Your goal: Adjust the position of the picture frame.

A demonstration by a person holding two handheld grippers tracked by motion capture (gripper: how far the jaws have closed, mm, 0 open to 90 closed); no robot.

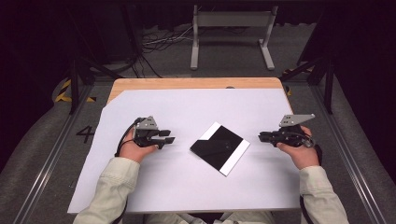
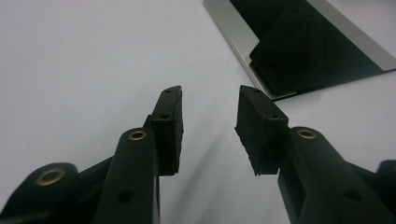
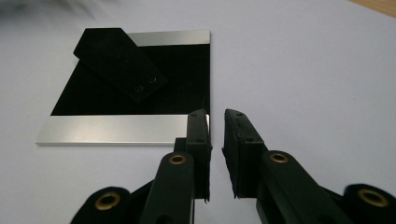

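One wooden surface (image 1: 140, 84) carries one large white sheet (image 1: 187, 186) that covers nearly all of it, leaving a strip of bare wood along the far edge. On the sheet lies one square black plate (image 1: 219, 147) with two silver bands along opposite edges; it sits turned cornerwise between the two claws, touching neither. On top of the plate, in the right gripper view, rests one smaller black flat piece (image 3: 120, 63) with two small round marks near one end, lying askew across the corner farthest from that claw; whether it is fixed to the plate cannot be told.

Two hands come in, one to each claw. The left claw (image 1: 167, 136) rests low on the sheet, pointing toward the plate, which lies just ahead and to its right in the left gripper view (image 2: 210, 112). Its jaws stand moderately apart with only white sheet between them. The right claw (image 1: 262, 136) is on the plate's other side, also aimed at it. In the right gripper view (image 3: 215, 116) its jaws stand narrowly apart, empty, with the plate's near silver band just ahead and to the left.
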